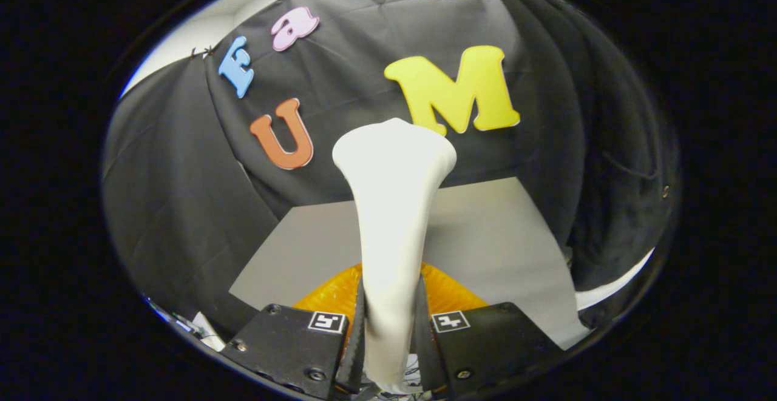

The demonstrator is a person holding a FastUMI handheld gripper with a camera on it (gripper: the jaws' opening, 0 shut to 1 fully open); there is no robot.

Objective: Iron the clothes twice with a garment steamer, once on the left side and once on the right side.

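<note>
Gripper (390, 328): fingers pressing on both sides of the white steamer (393, 207) handle.
Surface: grey table (485, 237) carrying an orange garment (331, 295).
Room: black cloth wall (182, 207) hanging behind.

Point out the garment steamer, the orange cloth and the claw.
garment steamer (393, 207): gripper view, on the white neck below the flared head, held upright between the fingers.
orange cloth (332, 296): gripper view, on its ribbed surface beside the steamer's base.
claw (388, 322): gripper view, midway between its fingers, shut on the steamer.
</note>
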